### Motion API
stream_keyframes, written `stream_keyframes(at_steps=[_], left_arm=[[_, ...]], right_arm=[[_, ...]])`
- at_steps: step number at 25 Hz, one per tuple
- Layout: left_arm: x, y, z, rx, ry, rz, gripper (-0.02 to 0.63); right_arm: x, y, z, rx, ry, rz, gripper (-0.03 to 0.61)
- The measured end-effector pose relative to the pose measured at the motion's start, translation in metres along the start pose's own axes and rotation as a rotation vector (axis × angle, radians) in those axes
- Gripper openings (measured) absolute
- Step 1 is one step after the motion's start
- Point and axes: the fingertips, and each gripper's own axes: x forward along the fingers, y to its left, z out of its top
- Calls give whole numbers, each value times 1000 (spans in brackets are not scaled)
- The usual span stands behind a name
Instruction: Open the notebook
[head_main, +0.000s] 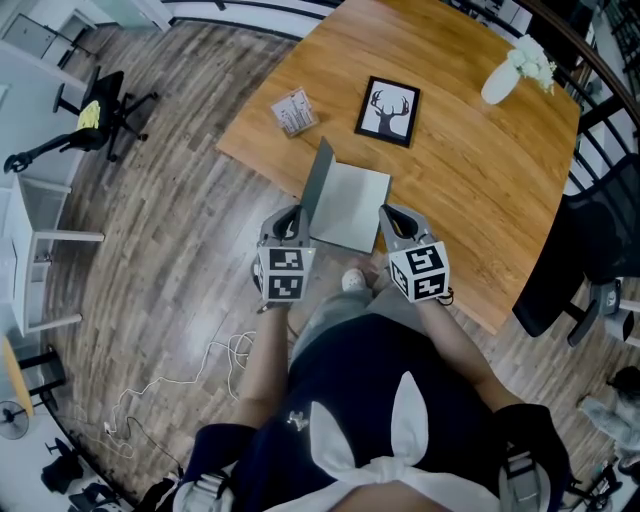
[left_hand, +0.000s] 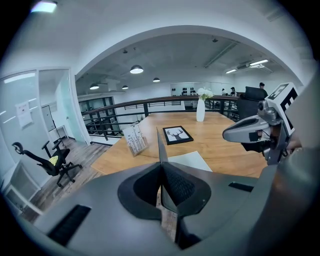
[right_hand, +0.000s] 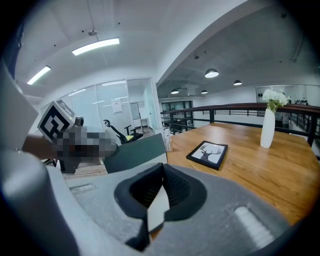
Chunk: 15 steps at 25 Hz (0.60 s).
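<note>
Here, table (head_main: 470, 180): a wide wooden top that fills the head view from 12 to 3 o'clock, with its near edge running just ahead of the person's two grippers.
Notebook (head_main: 352, 208): lies at the table's near edge, at 12 o'clock from the person and between the two grippers, with a white page showing face up.
Cover (head_main: 318, 185): grey and lifted almost upright on the notebook's left side. Its hinge line runs roughly 6 to 12 o'clock, and in the left gripper view it shows as a thin blade edge-on (left_hand: 161, 145).
Left gripper (head_main: 296, 222): the nearer of the two to the cover. Its jaws are pressed together on the near end of the cover's free edge (left_hand: 161, 175).
Right gripper (head_main: 392, 222): its jaws are pinched on the white page block (right_hand: 159, 202) at the near right corner, which appears to pin it flat.
Coming move, as judged: the cover rises at 12 o'clock from the left gripper and would have to swing over toward 9 o'clock, about that hinge line, to lie open.
Framed deer print (head_main: 388, 110): flat on the table at 12 o'clock beyond the notebook, well apart from it.
Vase (head_main: 505, 78): white, holding white flowers, at 2 o'clock.
Card stand (head_main: 294, 112): at 11 o'clock, near the table's left edge.
</note>
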Motion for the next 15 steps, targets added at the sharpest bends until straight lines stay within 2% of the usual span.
stream_keyframes(at_steps=[15], left_arm=[[7, 31, -10, -37, 9, 41, 23]], right_arm=[[17, 5, -2, -1, 18, 9, -2]])
